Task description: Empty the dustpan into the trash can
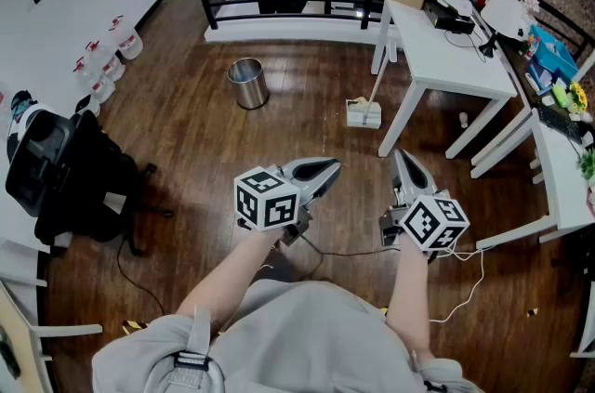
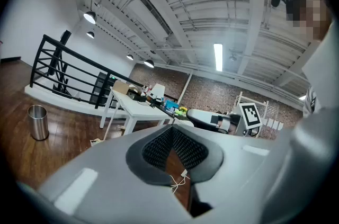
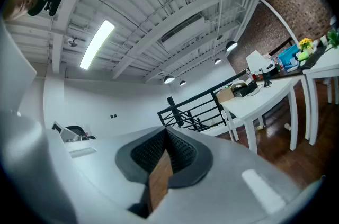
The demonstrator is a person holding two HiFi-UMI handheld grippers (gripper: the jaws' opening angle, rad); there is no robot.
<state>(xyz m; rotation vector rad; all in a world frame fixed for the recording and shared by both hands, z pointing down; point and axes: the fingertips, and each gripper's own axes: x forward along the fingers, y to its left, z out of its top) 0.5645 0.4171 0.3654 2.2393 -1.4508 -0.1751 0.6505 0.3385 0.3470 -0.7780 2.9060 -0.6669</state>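
We see our right gripper [image 3: 166, 132] with its two jaws pressed together at the tips. Nothing sits between them. Its black pads [image 3: 184, 153] look bumpy. Behind it stands a black railing [image 3: 197, 108]. A white table [image 3: 275, 91] stands on the brown wood floor [image 3: 299, 146] at the right. A long light [image 3: 97, 44] glows on the ceiling.

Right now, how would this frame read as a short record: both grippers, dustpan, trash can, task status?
left gripper: jaws together, nothing between them
right gripper: jaws together, nothing between them
dustpan: on the wood floor by a leg of the white table, long handle pointing up, nothing touching it
trash can: metal, upright on the floor, left of the dustpan and apart from it
task status: not begun, dustpan not yet picked up
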